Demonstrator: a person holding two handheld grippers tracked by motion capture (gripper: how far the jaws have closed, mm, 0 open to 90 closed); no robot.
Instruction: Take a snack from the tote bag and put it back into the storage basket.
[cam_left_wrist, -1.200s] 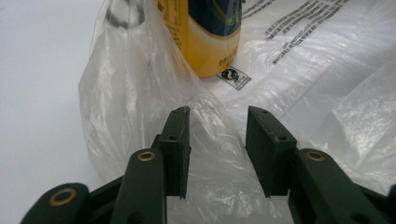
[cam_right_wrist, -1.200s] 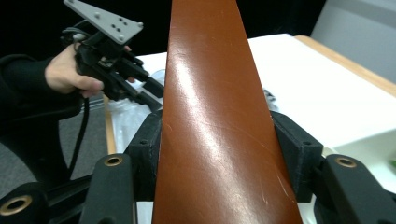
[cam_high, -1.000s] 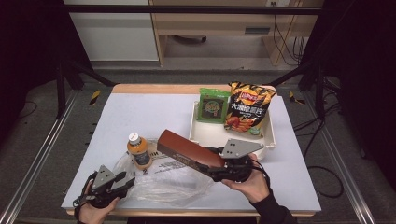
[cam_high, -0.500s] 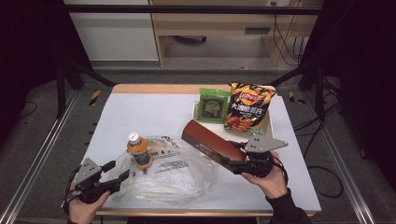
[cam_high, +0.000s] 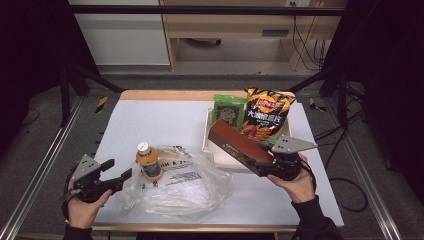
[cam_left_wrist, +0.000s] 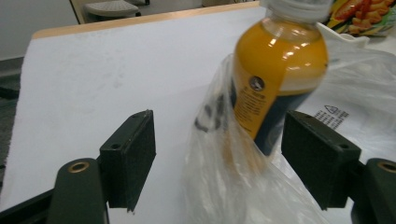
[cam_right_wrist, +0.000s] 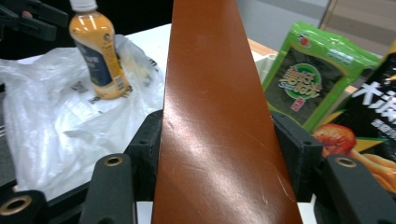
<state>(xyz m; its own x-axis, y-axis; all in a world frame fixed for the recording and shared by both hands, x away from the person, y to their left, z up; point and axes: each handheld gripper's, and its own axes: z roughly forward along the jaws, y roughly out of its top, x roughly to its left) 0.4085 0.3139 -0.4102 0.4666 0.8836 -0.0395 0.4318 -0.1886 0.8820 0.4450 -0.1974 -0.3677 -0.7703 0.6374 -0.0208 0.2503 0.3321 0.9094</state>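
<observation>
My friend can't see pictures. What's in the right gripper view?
The right tool grips a long brown box. To its left, an orange juice bottle stands on a clear plastic bag; to its right are green and black snack bags.

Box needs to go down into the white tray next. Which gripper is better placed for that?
Right. The right gripper is shut on the brown box, whose far end is over the white tray. The left gripper, jaws just opened, sits far off by the plastic bag and juice bottle.
</observation>
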